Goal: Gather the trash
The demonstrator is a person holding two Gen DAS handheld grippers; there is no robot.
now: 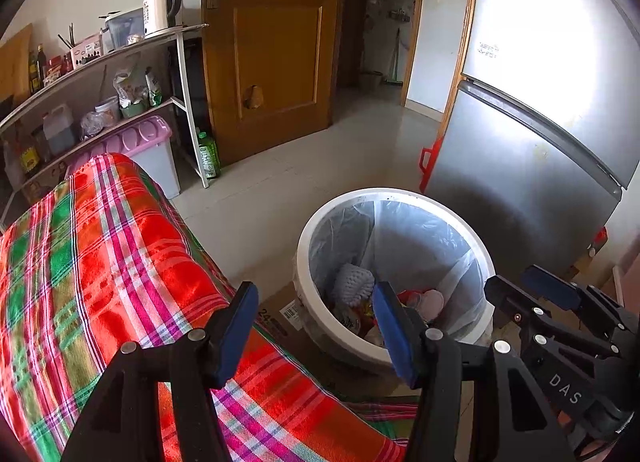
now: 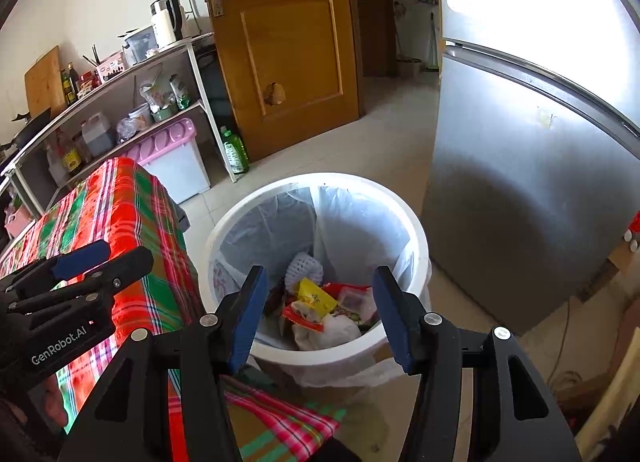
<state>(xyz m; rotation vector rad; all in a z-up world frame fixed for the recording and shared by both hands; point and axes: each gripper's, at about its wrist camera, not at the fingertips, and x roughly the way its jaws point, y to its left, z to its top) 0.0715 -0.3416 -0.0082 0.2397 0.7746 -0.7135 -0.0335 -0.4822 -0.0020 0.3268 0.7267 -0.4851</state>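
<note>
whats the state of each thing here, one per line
left tool: open, holding nothing
right tool: open, holding nothing, above the bin
bin: upright, lined, partly filled
trash: inside the bin
door: open
fridge: doors closed
kettle: upright, lid down
pink box: lid on

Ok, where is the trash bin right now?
The white trash bin stands on the floor, dead ahead in the right wrist view, between the plaid-covered table on its left and the silver fridge on its right.
</note>
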